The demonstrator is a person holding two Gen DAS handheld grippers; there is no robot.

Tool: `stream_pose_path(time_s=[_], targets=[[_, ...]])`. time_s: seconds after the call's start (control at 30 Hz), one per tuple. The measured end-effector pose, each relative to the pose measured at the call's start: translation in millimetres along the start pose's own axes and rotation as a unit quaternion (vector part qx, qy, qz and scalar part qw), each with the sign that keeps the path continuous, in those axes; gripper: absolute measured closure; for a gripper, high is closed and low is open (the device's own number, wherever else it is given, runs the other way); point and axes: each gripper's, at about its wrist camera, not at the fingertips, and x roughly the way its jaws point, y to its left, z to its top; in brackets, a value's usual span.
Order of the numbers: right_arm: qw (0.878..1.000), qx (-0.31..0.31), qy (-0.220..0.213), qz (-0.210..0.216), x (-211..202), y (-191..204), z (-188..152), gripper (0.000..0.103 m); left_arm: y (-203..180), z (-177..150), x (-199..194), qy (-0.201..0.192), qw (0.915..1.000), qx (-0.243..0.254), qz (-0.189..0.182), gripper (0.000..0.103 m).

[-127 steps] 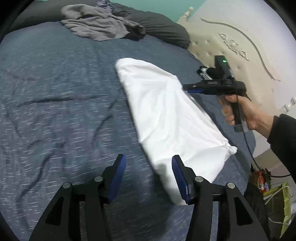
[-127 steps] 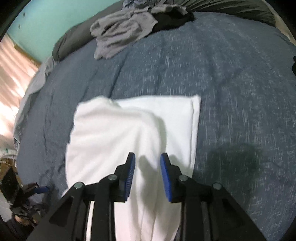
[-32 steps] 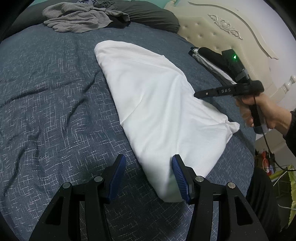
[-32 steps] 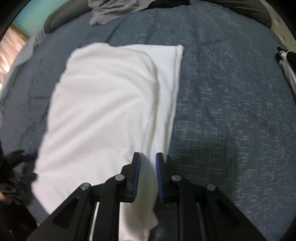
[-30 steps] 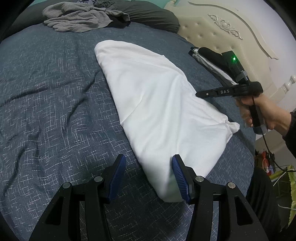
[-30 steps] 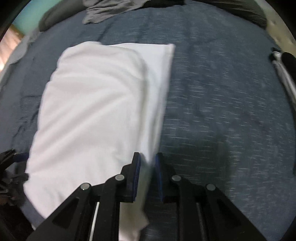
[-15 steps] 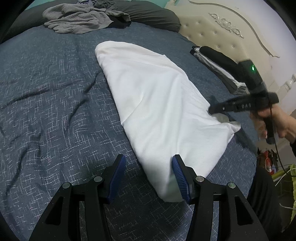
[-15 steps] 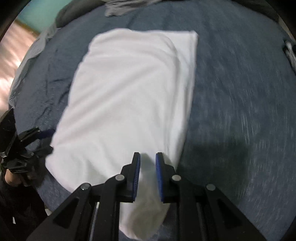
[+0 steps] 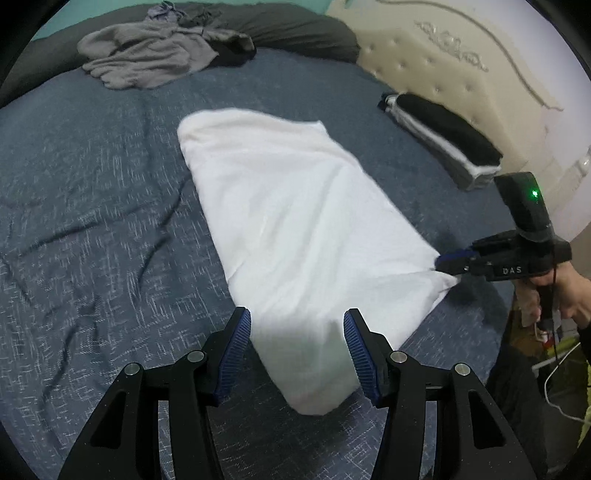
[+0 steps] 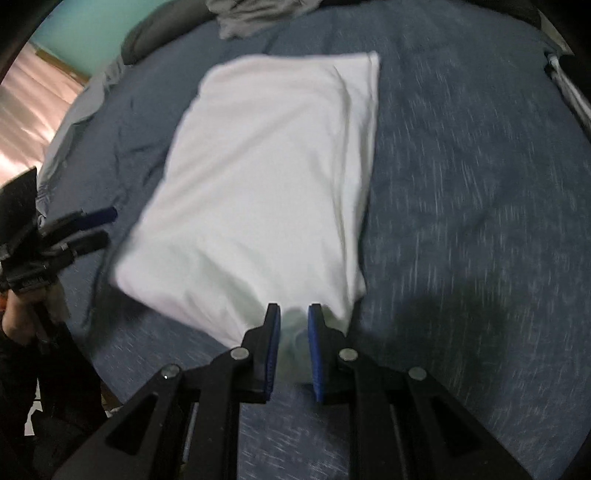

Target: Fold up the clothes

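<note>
A white garment (image 9: pixel 295 221), folded into a long rectangle, lies flat on the blue bedspread (image 9: pixel 92 221). My left gripper (image 9: pixel 297 350) is open, and the garment's near corner lies between its wide-set fingers. In the right wrist view the same garment (image 10: pixel 266 177) stretches away from me. My right gripper (image 10: pixel 293 343) is shut on its near corner, with cloth bunched in the narrow gap. From the left wrist view, the right gripper (image 9: pixel 448 262) meets the garment's right corner, held by a hand (image 9: pixel 569 291). The left gripper (image 10: pixel 98 227) shows at the left edge.
A heap of grey clothes (image 9: pixel 147 55) and a dark pillow (image 9: pixel 295 33) lie at the far end. A folded black and white stack (image 9: pixel 443 136) sits by the cream headboard (image 9: pixel 443 66). The bed edge and cables (image 9: pixel 554 387) are at the near right.
The right gripper dropped to the garment's near right corner and its jaws narrowed onto the cloth. The left gripper shifted so the other near corner sits between its open fingers.
</note>
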Motion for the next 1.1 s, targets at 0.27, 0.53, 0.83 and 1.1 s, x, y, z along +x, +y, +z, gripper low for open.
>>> stream_pose_path(time_s=[0.27, 0.53, 0.83, 1.1], targets=[[0.998, 0.043, -0.047, 0.018, -25.8, -28.0, -20.8, 0.090, 0.8, -16.9, 7.3, 0.036, 0.9991, 0.005, 0.024, 0.046], [0.999, 0.022, -0.030, 0.019, -4.6, -8.2, -4.8, 0.090, -10.0, -8.0, 4.8, 0.033, 0.9985, 0.020, 0.038, 0.046], [1.000, 0.008, -0.023, 0.019, -3.0, 10.3, -9.7, 0.090, -7.7, -17.7, 12.5, 0.049, 0.9979, 0.021, 0.037, 0.046], [0.998, -0.027, -0.026, 0.048, -5.1, 44.0, 0.8, 0.090, -19.8, -2.9, 18.7, 0.048, 0.9973, 0.035, 0.043, 0.046]])
